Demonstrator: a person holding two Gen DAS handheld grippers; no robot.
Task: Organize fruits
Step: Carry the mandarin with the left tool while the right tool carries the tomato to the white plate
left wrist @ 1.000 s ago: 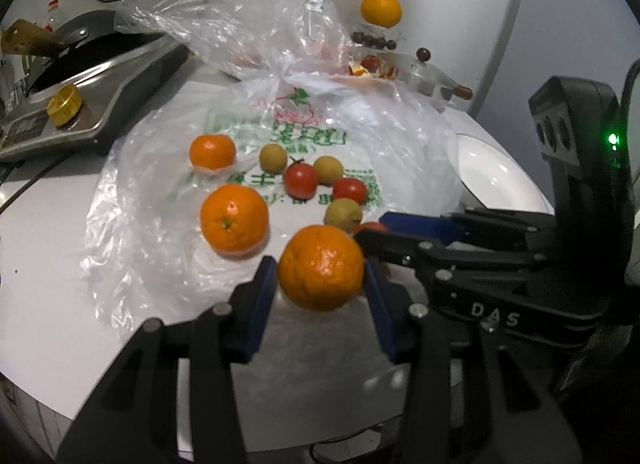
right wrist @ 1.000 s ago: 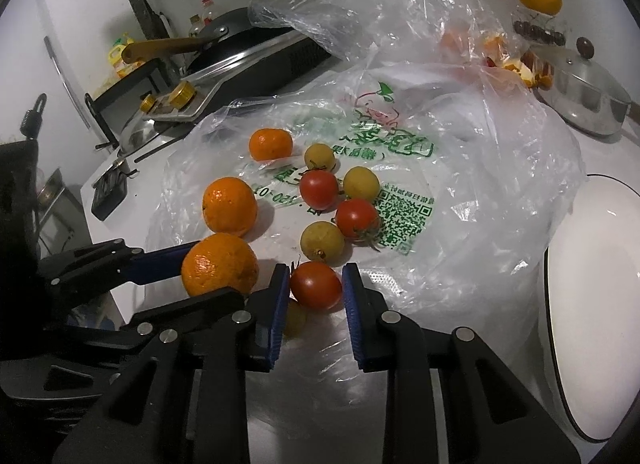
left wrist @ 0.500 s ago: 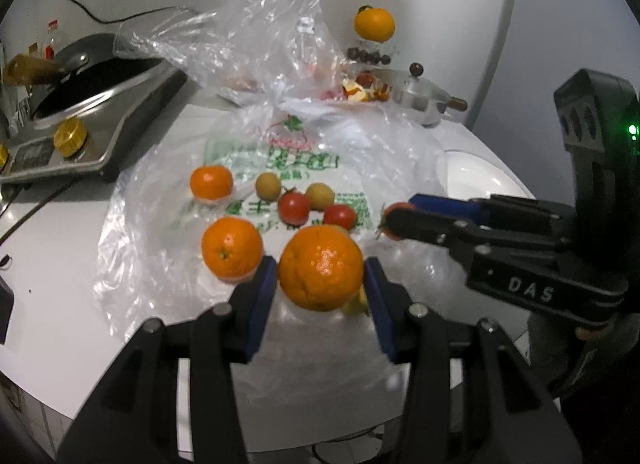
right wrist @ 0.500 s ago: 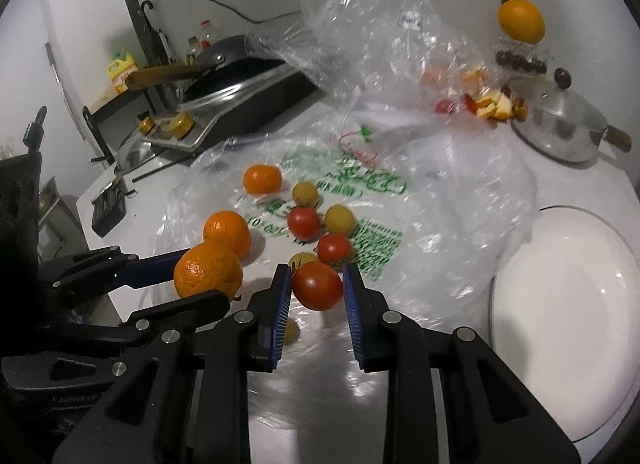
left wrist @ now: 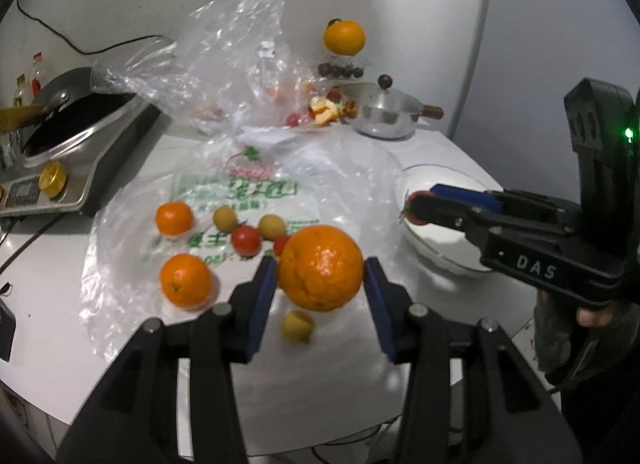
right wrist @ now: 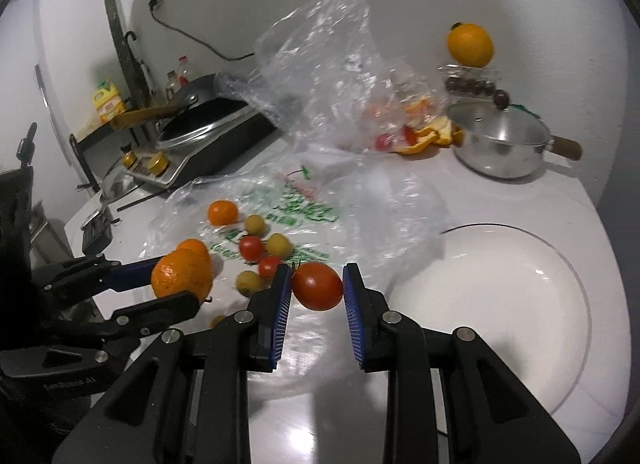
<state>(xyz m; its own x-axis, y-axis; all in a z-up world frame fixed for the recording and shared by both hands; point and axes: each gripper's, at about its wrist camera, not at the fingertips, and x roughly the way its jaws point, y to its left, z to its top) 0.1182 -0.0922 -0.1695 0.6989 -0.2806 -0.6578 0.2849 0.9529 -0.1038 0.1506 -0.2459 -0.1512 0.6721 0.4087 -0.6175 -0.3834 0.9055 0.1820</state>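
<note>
My left gripper [left wrist: 320, 276] is shut on a large orange [left wrist: 320, 268] and holds it above the plastic sheet [left wrist: 248, 192]. My right gripper [right wrist: 316, 288] is shut on a red tomato [right wrist: 317, 286] and holds it up beside the white plate [right wrist: 500, 304]. In the left wrist view the right gripper [left wrist: 420, 206] reaches over the plate's [left wrist: 444, 248] near rim. On the sheet lie two smaller oranges [left wrist: 186, 282], red tomatoes [left wrist: 246, 240] and yellow-green fruits [left wrist: 224, 218]. One yellow fruit [left wrist: 297, 326] lies below the held orange.
An induction cooker with a black pan [left wrist: 76, 136] stands at the left. A lidded steel pot [right wrist: 500, 144] stands at the back right beside orange peel [right wrist: 424, 136]. A crumpled clear bag [right wrist: 320, 76] rises behind the sheet. An orange [right wrist: 469, 44] sits on a container at the wall.
Both grippers have lifted with their fruit. The right gripper has carried the tomato to the right, toward the plate. The left gripper still holds the orange over the sheet.
</note>
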